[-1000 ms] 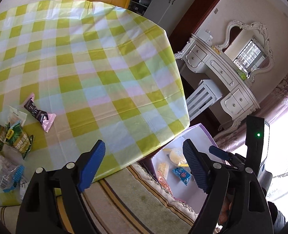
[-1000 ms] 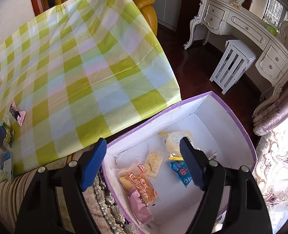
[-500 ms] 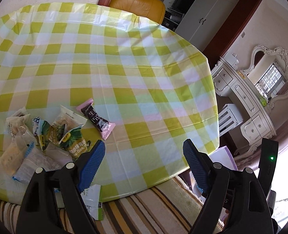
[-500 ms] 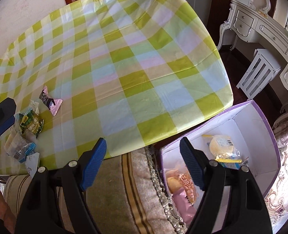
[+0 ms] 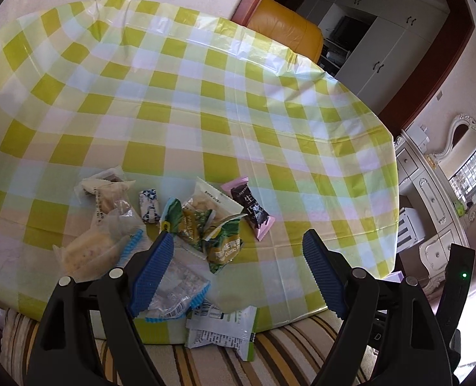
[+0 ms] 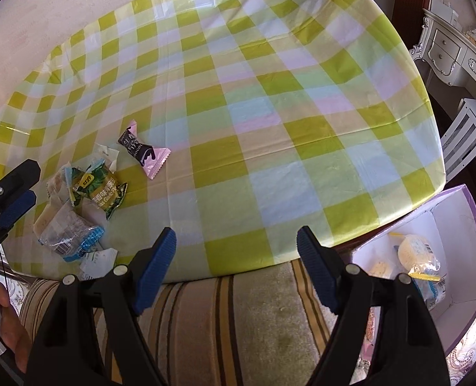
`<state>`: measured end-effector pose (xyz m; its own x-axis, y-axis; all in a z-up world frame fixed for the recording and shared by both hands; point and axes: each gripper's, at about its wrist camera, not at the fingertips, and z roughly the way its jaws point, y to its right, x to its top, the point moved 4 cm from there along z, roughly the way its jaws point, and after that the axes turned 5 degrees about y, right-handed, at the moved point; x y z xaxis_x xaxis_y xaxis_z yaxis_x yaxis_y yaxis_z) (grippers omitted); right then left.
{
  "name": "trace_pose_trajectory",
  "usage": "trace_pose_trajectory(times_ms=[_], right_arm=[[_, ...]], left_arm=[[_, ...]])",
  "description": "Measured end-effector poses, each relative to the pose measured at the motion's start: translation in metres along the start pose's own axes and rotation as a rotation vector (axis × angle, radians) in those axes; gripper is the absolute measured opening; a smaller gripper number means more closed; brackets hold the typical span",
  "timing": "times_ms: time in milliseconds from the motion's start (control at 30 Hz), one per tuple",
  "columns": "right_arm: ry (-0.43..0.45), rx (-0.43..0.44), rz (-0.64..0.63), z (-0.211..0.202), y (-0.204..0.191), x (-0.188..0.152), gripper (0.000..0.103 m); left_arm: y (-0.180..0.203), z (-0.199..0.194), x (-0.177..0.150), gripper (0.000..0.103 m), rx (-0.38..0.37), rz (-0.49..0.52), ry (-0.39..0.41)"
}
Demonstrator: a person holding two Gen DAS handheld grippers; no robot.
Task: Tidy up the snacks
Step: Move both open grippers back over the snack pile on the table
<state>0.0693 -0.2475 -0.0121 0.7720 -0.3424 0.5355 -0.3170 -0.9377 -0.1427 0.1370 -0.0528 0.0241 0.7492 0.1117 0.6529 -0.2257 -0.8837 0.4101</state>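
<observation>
Snacks (image 5: 186,225) lay piled at the near left edge of the checked tabletop (image 5: 205,103), under the left gripper (image 5: 238,273), its fingers apart and empty. Right gripper (image 6: 234,270), fingers also apart, hovered beside the purple box (image 6: 463,225) holding other packets.

A table covered by a yellow-green, white and pale pink checked plastic tablecloth (image 5: 205,103) is shown. On this cloth, a pink-ended dark brown wrapper (image 5: 252,210) and green leaf-printed packets (image 5: 225,244) are seen. Blue ribbed pads (image 6: 155,268) are carried on black gripper arms. Beside the cloth, a white-lined purple-edged box (image 6: 456,222) and a beige, brown-striped rug (image 6: 238,321) are depicted.
</observation>
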Motion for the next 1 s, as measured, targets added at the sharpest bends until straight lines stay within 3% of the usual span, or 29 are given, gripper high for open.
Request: trace_pose_trajectory(times_ms=[400,1000], right_arm=[[0.001,0.076,-0.094,0.009,-0.046,0.002,0.077],[-0.008,0.166,-0.083,0.015,-0.063,0.0,0.077]], left_arm=[[-0.052,-0.015,-0.003,0.08,0.079,-0.073,0.029],[-0.096,-0.028,-0.009,0.08,0.138,-0.159,0.028]])
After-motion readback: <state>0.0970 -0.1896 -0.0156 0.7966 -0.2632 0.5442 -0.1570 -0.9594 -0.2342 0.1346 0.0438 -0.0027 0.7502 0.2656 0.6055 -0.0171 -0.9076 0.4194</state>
